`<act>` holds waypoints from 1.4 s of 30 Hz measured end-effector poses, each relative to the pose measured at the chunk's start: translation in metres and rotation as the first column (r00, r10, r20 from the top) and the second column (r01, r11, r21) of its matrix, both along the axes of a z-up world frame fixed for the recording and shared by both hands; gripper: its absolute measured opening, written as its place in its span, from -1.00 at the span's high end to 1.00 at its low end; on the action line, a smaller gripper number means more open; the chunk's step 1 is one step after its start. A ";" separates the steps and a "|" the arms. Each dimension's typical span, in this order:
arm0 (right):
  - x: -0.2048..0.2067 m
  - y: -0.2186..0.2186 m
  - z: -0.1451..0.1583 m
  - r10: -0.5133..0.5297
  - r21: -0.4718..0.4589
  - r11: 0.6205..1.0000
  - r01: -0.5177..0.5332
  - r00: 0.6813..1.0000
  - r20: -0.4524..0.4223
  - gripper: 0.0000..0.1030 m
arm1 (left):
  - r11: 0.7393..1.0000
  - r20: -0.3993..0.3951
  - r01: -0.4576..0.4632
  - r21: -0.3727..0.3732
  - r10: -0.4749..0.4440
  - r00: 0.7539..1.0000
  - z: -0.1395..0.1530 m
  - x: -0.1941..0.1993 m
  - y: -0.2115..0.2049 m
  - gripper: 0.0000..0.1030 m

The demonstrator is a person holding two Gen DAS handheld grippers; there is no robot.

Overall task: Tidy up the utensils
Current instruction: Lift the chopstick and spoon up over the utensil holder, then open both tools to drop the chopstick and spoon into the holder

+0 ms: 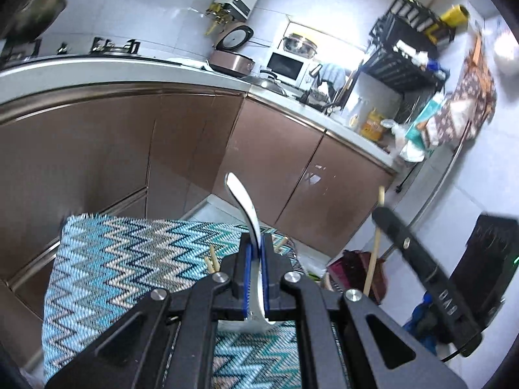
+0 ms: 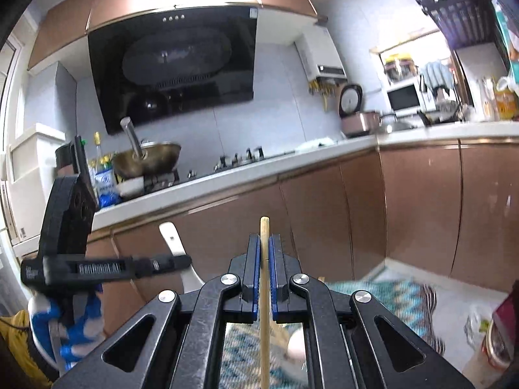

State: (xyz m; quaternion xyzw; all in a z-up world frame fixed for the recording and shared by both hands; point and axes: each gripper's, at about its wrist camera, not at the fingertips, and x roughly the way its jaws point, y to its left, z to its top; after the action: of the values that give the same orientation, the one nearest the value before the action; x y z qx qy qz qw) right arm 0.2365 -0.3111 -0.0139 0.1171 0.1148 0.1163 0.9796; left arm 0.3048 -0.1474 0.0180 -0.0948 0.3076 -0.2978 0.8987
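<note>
In the left wrist view my left gripper (image 1: 258, 239) is shut on a white spoon (image 1: 241, 201), whose handle curves up and away from the blue pads. Below it lies a blue zigzag cloth (image 1: 129, 259) with two loose wooden chopsticks (image 1: 212, 261) near the fingers. My right gripper (image 1: 381, 215) hangs to the right, holding a chopstick (image 1: 373, 253). In the right wrist view my right gripper (image 2: 264, 240) is shut on that upright wooden chopstick (image 2: 264, 227). The left gripper (image 2: 186, 262) with the spoon (image 2: 172, 236) is at the left, held by a gloved hand (image 2: 78, 324).
Brown cabinets (image 1: 275, 149) under a white counter (image 2: 292, 159) run close ahead. A wok (image 2: 146, 159) sits on the stove, with a rice cooker (image 1: 232, 60) and microwave (image 1: 285, 64) further along. A black rack (image 1: 405, 52) stands at the right. Bags (image 1: 356, 269) lie on the floor.
</note>
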 end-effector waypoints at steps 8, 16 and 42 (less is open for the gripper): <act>0.048 -0.017 -0.012 -0.043 -0.018 0.999 0.044 0.996 0.081 0.90 | 0.988 0.055 -0.032 0.151 0.024 0.998 -0.033 0.028 -0.051 0.91; 0.071 -0.022 -0.038 -0.084 -0.057 0.994 0.091 0.990 0.116 0.90 | 0.974 0.040 -0.064 0.215 0.057 0.998 -0.068 0.048 -0.069 0.91; -0.035 -0.020 -0.019 -0.251 -0.088 0.962 0.259 0.964 0.086 -0.30 | 0.977 0.114 -0.152 0.148 0.135 0.984 -0.019 -0.019 -0.020 0.17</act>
State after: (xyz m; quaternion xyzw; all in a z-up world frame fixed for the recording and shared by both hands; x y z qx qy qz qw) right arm 0.2012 -0.3310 -0.0327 0.0780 0.0678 -0.0124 0.9946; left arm 0.2863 -0.1670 -0.0007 -0.0306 0.2754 -0.2116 0.9373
